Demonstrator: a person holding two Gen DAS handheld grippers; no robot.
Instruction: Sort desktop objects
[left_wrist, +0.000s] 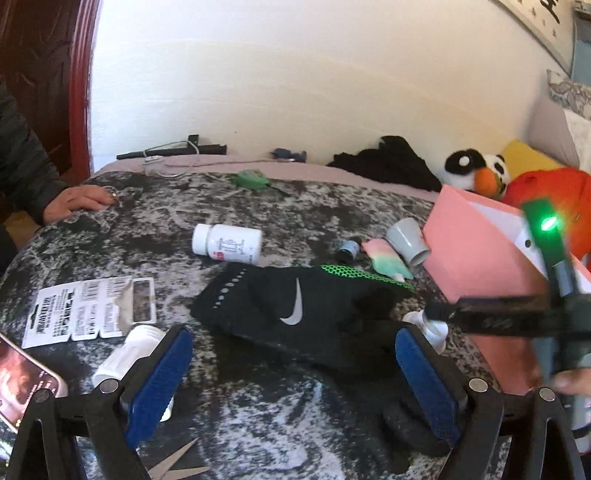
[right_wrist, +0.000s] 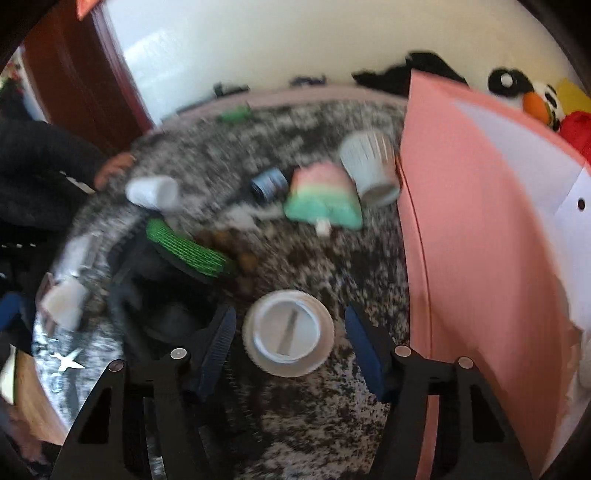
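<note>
While the right gripper (right_wrist: 288, 343) stands wide open around a small white round bottle (right_wrist: 289, 332) beside the pink cardboard box (right_wrist: 472, 240), the left gripper (left_wrist: 293, 384) hangs open, empty, near the box.

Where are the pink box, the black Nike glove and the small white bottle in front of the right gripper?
pink box (left_wrist: 476, 254), left wrist view, on its pink front wall.
black Nike glove (left_wrist: 280, 302), left wrist view, just left of the swoosh.
small white bottle (right_wrist: 288, 328), right wrist view, on its round end face.
</note>
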